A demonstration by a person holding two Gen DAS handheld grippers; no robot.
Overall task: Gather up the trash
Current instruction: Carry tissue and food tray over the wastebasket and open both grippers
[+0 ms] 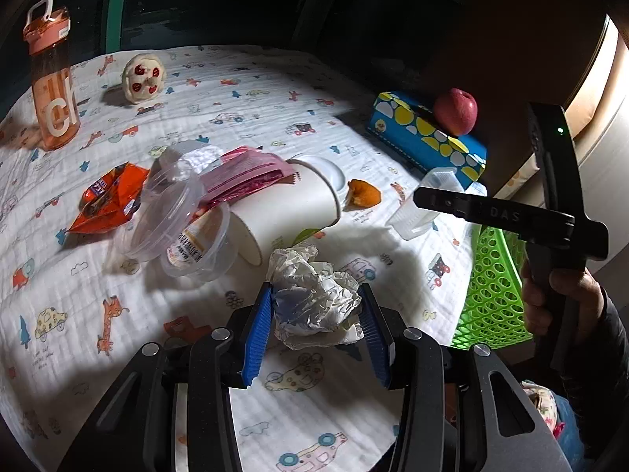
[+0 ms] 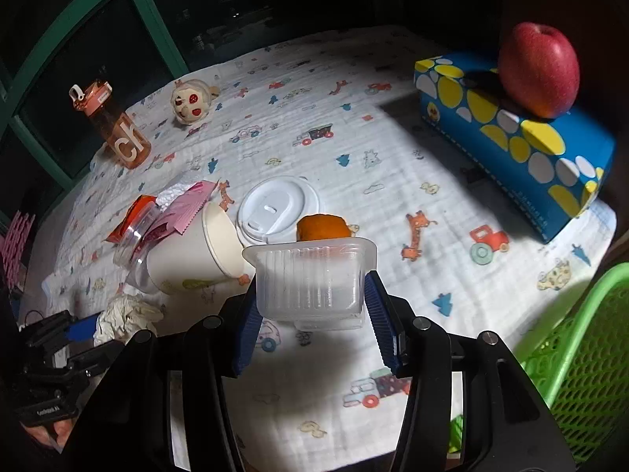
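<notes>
The left hand-held gripper point(image 1: 316, 310) pinches a crumpled white paper wad point(image 1: 314, 299) between its blue pads point(image 1: 257, 334), low over the printed cloth of the surface point(image 1: 118, 314). The right hand-held gripper point(image 2: 312, 310) clamps a small clear plastic tub point(image 2: 310, 279), held above the cloth, its blue fingers point(image 2: 383, 322) pressed against the tub's sides. Seen from the left wrist, the right tool's black body hangs just above the green mesh basket point(image 1: 491, 295) at the surface's right edge, a hand point(image 1: 550, 295) gripping its handle.

Just beyond the paper wad lies a tipped white paper cup point(image 1: 291, 212), its mouth pointing away, with a white lid point(image 2: 275, 208) flat on the cloth next to the rim. A piece of orange peel point(image 1: 363, 192) sits beside the lid. Against the cup's base rest two clear round plastic containers point(image 1: 184, 228), a pink wrapper point(image 1: 247, 175) lying across the cup, and an orange snack packet point(image 1: 108, 204) further left. At the far left stands an orange water bottle point(image 1: 53, 86), upright, with a small round plush toy point(image 1: 143, 76) near it. At the right, a red apple point(image 2: 538, 74) sits on top of a blue tissue box point(image 2: 519, 145) with yellow and white dots
</notes>
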